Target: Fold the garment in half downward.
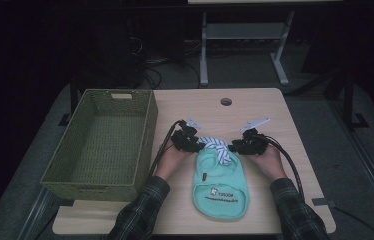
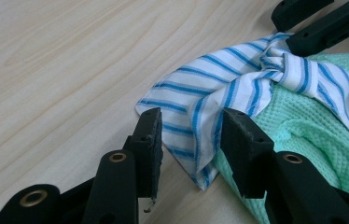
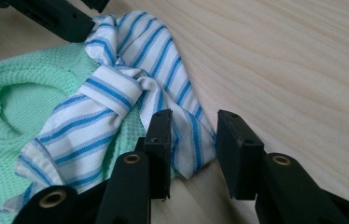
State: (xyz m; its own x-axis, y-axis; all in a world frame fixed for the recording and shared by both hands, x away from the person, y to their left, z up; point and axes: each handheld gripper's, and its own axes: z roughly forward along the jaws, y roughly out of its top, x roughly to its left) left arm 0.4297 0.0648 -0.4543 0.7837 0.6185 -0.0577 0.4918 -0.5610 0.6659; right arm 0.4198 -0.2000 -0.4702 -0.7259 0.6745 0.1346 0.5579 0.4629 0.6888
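Striped cloth (image 2: 219,88) tips lie between both grippers' parted jaws, ungripped

The left gripper (image 2: 189,140) straddles a corner of the blue-striped white cloth (image 2: 238,79), jaws apart, beside green waffle-knit fabric (image 2: 312,135) on the wooden table (image 2: 60,70).

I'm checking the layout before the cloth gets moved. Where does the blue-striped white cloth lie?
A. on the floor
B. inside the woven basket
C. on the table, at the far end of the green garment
C: the striped cloth lies knotted at the green garment's far end, on the table.
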